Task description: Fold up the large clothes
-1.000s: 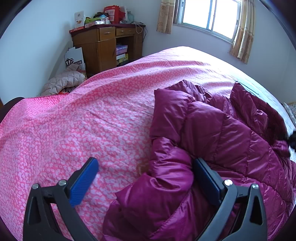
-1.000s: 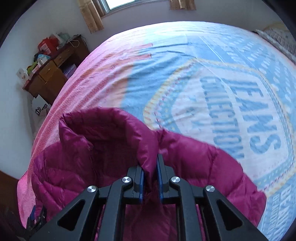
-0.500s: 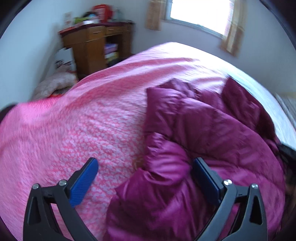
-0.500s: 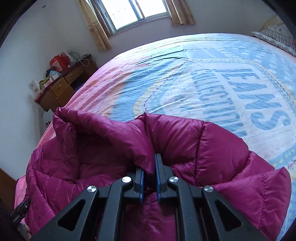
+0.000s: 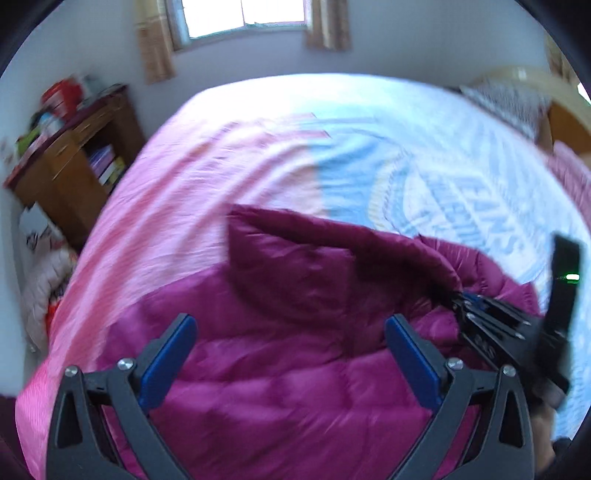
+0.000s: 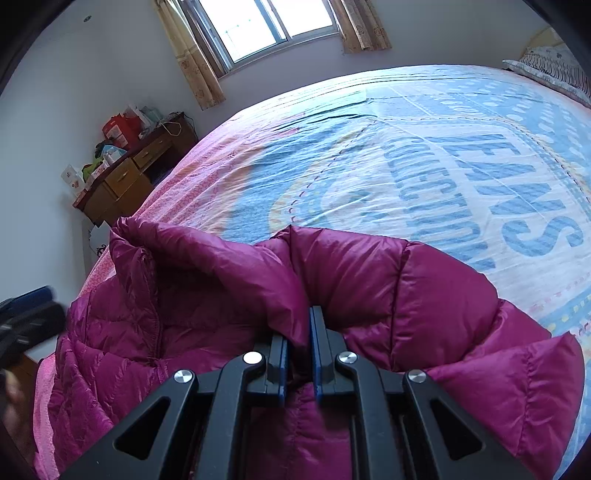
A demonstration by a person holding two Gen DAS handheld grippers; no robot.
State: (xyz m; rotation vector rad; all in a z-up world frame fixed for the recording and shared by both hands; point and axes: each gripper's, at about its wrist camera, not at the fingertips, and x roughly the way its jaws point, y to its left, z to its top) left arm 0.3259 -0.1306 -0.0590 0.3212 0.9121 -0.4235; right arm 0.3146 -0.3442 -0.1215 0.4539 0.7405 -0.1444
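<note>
**Spotter:** Fabric is pinched in your right gripper. Its two blue pads are drawn almost together on a raised fold of the magenta puffer jacket, and the fold stands up between them like a ridge.

**Operator:** Where does the jacket lie?

**Spotter:** On the bed cover, at the near edge, where the pink patterned part meets the blue and white part with big printed letters. Most of the jacket rests flat; only the pinched fold and a stiff collar-like flap to its left stick up.

**Operator:** And my left gripper?

**Spotter:** Your left gripper has its fingers spread wide above the quilted body of the jacket, with nothing gripped; I cannot tell whether the pads brush the fabric. That view is blurred. In it your right gripper shows at the right side, clamped on the jacket's edge.

**Operator:** Anything else around?

**Spotter:** A wooden desk stands against the wall at the left, with boxes and a red bag on top. A window with beige curtains sits beyond the bed, and a pillow lies at the far right corner.
</note>
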